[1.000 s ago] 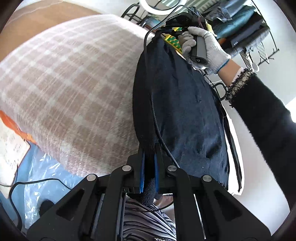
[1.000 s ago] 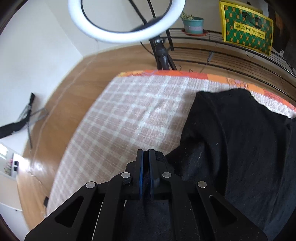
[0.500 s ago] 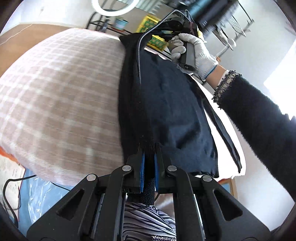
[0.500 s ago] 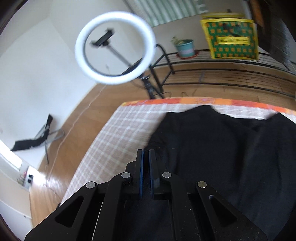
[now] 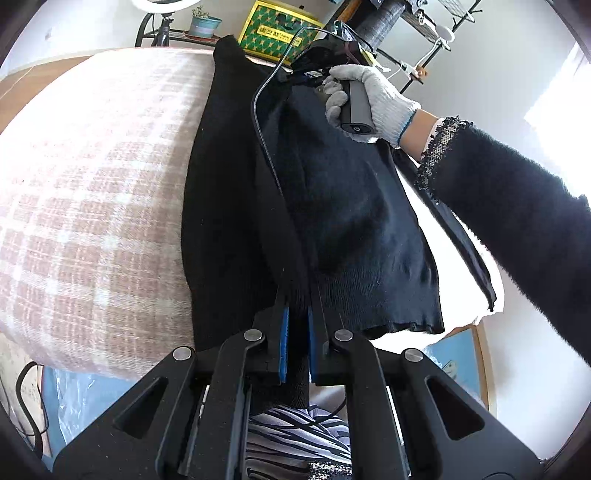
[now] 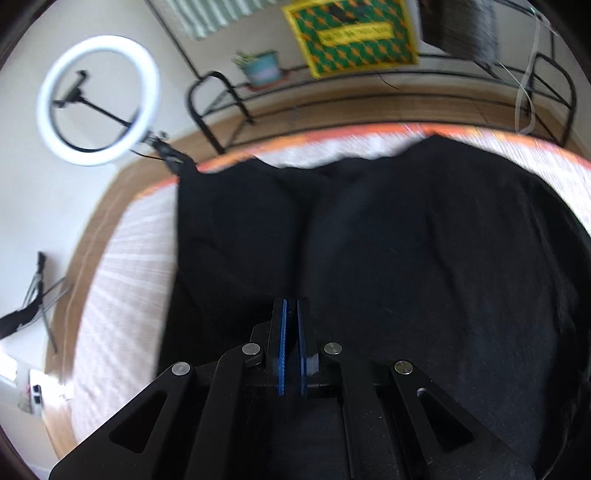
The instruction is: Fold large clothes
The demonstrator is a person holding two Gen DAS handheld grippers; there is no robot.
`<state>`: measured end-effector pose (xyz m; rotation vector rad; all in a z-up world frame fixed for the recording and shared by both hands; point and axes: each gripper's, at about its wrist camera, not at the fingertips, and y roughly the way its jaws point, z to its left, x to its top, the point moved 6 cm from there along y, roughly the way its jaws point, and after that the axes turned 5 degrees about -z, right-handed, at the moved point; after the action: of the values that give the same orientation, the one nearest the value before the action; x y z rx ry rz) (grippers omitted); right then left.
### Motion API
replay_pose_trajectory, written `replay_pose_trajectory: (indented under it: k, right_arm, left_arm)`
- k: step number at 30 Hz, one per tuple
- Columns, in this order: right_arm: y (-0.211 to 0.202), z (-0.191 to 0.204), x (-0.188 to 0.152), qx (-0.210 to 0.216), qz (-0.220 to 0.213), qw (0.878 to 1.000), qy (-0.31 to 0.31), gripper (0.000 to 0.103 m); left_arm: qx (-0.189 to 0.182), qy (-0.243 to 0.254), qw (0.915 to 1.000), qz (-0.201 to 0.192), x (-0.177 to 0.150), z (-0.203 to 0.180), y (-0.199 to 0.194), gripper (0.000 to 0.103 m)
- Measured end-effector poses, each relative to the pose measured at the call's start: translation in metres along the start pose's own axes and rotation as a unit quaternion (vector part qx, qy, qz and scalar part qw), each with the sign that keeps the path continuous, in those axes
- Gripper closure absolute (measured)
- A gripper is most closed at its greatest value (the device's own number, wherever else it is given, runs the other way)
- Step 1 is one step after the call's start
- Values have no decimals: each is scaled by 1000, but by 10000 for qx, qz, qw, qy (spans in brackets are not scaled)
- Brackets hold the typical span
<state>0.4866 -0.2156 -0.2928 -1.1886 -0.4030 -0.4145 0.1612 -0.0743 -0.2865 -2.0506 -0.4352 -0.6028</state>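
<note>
A black garment [image 5: 354, 221] lies lengthwise on a bed with a pink and white checked cover [image 5: 92, 184]. One layer of it hangs stretched above the layer that lies flat. My left gripper [image 5: 297, 321] is shut on the near hem of that raised layer. At the far end a gloved hand [image 5: 373, 96] holds the right gripper, whose fingertips are hidden by the cloth. In the right wrist view my right gripper [image 6: 291, 314] has its blue pads pressed together on dark cloth, above the spread black garment [image 6: 406, 258].
Beyond the bed's orange edge [image 6: 332, 134] is wooden floor with a ring light [image 6: 98, 99], a black wire rack [image 6: 369, 107], a potted plant [image 6: 260, 68] and a green and yellow bag [image 6: 354, 33]. Blue plastic [image 5: 74, 398] and striped cloth [image 5: 295, 432] lie below the left gripper.
Both grippers have carried the held layer sideways over the garment. The right wrist view now looks down on black cloth where checked cover showed. Both have rolled.
</note>
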Motion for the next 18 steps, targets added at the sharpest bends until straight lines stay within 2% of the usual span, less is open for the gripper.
replay_pose_trajectory:
  k: [5, 8, 14, 18]
  right_arm:
    - [-8, -5, 2, 246, -32, 9997, -11, 95]
    - [-31, -6, 10, 532, -229, 9983, 51, 94]
    - [-122, 2, 12, 1598, -829, 9836, 104, 94]
    - [-182, 6, -3, 1911, -1037, 9761, -68, 87]
  left_arm:
    - [8, 46, 10000, 67, 1, -1, 6, 97]
    - [9, 117, 9999, 57, 2, -3, 4, 97]
    - [-33, 176, 9998, 19, 1, -11, 3, 97]
    - [-516, 14, 9987, 21, 0, -17, -4, 97]
